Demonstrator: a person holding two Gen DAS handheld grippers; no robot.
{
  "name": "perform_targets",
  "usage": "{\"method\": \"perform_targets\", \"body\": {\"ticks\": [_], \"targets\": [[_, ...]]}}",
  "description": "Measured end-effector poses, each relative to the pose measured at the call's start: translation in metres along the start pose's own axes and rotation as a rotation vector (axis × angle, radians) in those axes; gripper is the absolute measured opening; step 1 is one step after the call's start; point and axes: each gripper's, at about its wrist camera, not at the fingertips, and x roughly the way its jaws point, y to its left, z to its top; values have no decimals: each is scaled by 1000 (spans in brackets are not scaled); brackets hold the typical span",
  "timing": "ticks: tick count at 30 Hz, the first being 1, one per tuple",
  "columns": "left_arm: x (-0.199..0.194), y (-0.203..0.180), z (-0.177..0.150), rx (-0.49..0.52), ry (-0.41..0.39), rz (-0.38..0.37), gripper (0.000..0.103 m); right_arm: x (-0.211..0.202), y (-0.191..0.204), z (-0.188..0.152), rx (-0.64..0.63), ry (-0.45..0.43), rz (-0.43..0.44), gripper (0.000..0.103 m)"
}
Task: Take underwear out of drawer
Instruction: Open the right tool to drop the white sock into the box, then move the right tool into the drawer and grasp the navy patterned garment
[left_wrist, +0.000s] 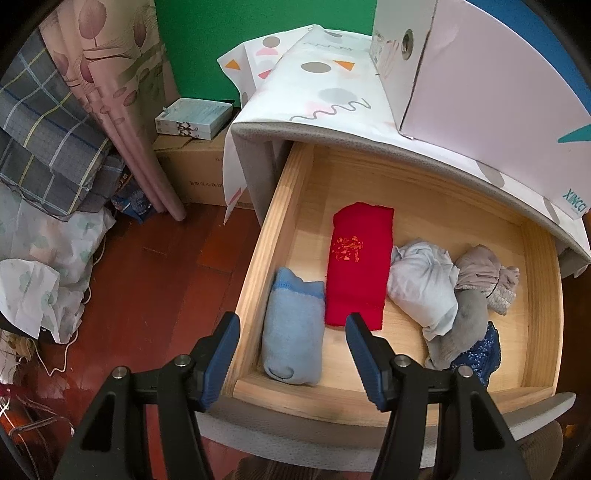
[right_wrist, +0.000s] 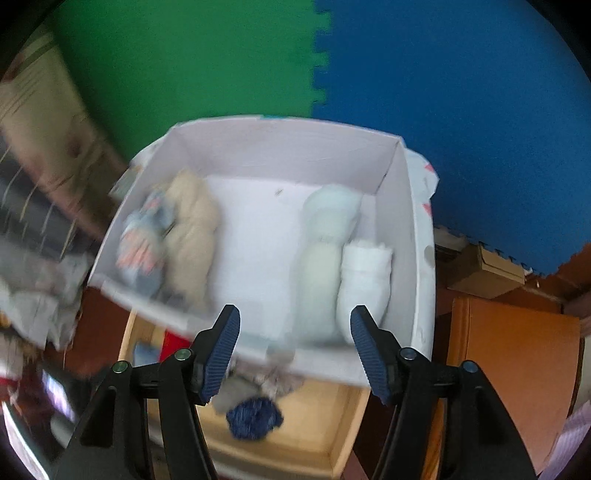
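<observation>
Left tongs (left_wrist: 291, 339) hang wide and empty over the open drawer's (left_wrist: 258, 266) front edge, nearest the rolled light-blue underwear (left_wrist: 291, 332), its long axis running front to back. Right tongs (right_wrist: 291, 332), also parted and empty, hover over the white box (right_wrist: 406, 206) above.

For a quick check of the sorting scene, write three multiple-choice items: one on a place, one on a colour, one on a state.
1. Where does the light blue roll lie?
A. on the floor
B. in the drawer, beside the red folded piece
C. in the white box

2. What colour is the sequinned piece at the drawer's front right?
A. dark blue
B. yellow
C. pink

3. How does the right gripper stand?
A. clamped on a sock
B. jaws apart, nothing between them
C. out of view

Key: B, it sits against the drawer's left wall; A, seen in both views; B, only the box shows between the jaws.
</observation>
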Motion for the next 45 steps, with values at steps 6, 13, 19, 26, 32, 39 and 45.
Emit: {"method": "perform_targets", "body": {"ticks": [6,13,19,26,32,39,45], "targets": [[2,1,0,-5,12,1,61,14,25,-66,-86,116,56,63],[2,3,0,-11,14,5,61,108,49,-131,-90,332,70,63],[2,5,0,-16,19,-4,61,175,52,-151,9,436,93,63],[3,5,0,-21,21,-17,61,217,55,-155,41,492,49,66],[4,6,1,-30,29,-32,61,234,63,-157,17,510,31,68],[5,8,1,-41,31,-38,61,240,61,-167,0,526,-15,45],[6,8,1,-44,33,-40,61,237,35,-178,40,552,-20,41]]}}
